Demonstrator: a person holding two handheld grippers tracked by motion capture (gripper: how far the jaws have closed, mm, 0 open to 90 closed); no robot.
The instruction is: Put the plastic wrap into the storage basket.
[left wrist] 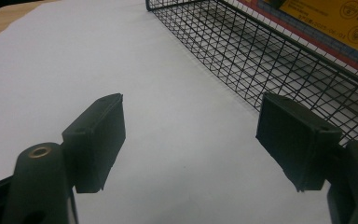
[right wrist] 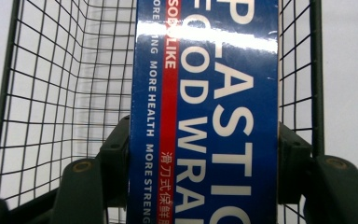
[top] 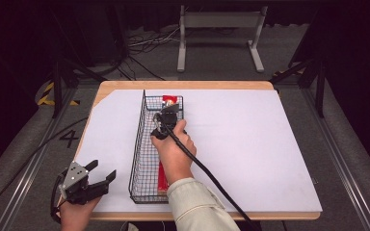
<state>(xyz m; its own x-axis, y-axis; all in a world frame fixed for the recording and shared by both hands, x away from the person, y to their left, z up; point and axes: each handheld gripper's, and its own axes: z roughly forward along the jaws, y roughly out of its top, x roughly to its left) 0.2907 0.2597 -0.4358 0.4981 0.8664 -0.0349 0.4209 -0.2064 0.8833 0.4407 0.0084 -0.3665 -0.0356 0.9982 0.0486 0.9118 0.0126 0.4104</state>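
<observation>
A wooden table (top: 125, 86) stands on a grey floor (top: 24, 144). A big white sheet (top: 250, 144) covers almost all of the table top, so the wood shows just at the edges and the far left corner. A long black wire basket (top: 137, 159) sits on the sheet, left of the middle.

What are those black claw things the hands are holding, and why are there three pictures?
A person holds a pair of tongs in each hand. One picture looks down from above; the other two come from small cameras riding on the tongs. On the wooden table lies a white sheet with a long black wire basket on it. The right tongs squeeze a long blue box of plastic food wrap inside the basket. The left tongs wait open near the table's corner, holding nothing; their own camera shows the two pads wide apart over the sheet.
</observation>
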